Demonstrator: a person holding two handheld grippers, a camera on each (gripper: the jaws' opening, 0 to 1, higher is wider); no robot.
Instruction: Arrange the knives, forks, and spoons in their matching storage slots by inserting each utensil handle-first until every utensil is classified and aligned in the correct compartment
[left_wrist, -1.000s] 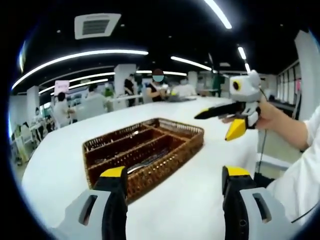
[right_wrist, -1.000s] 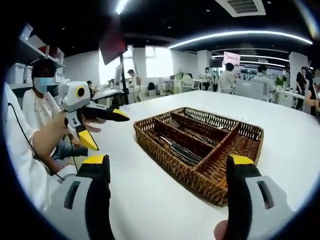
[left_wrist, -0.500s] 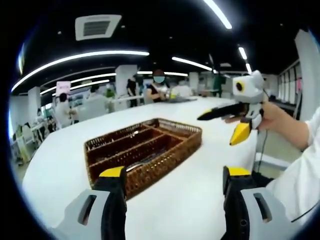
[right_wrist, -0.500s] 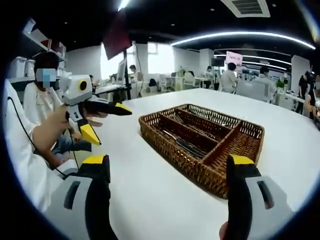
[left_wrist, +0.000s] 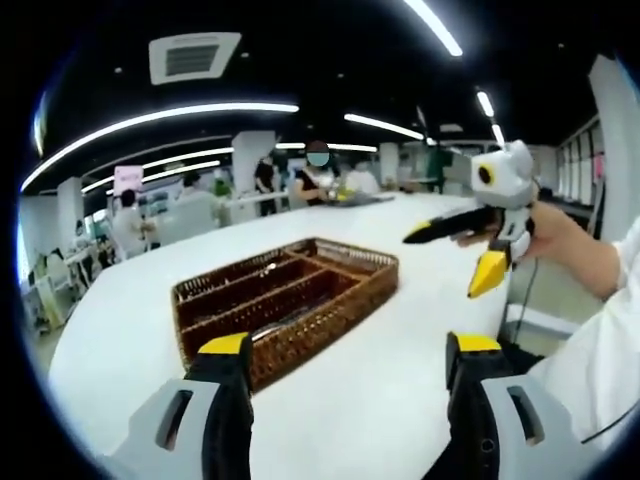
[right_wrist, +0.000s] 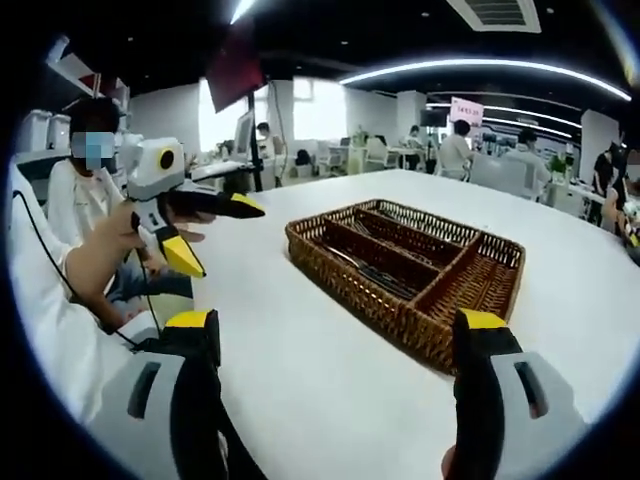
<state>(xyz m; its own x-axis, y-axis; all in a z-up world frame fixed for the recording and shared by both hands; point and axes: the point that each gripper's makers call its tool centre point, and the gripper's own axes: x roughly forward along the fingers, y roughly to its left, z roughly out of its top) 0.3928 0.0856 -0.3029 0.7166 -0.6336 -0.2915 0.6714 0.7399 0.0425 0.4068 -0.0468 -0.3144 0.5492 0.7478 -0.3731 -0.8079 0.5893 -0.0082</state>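
Observation:
A brown wicker cutlery basket (left_wrist: 285, 300) with long divided slots lies on the white table (left_wrist: 380, 400); metal utensils (right_wrist: 372, 277) lie in its slots. My left gripper (left_wrist: 348, 345) stands open over the table just in front of the basket, holding nothing. My right gripper (right_wrist: 333, 320) is also open and empty, short of the basket (right_wrist: 405, 265). Each gripper shows in the other's view, held in a hand above the table beside the basket with its jaws apart: the right gripper (left_wrist: 445, 263) and the left gripper (right_wrist: 225, 241).
The table (right_wrist: 300, 370) is broad and white, with bare surface around the basket. The person's white sleeve (left_wrist: 600, 350) is at the edge. Other people sit at desks (right_wrist: 460, 150) in the office behind.
Both views have drifted slightly with the hands. In the left gripper view the right gripper sits a little further right and lower. Both grippers stay open and empty.

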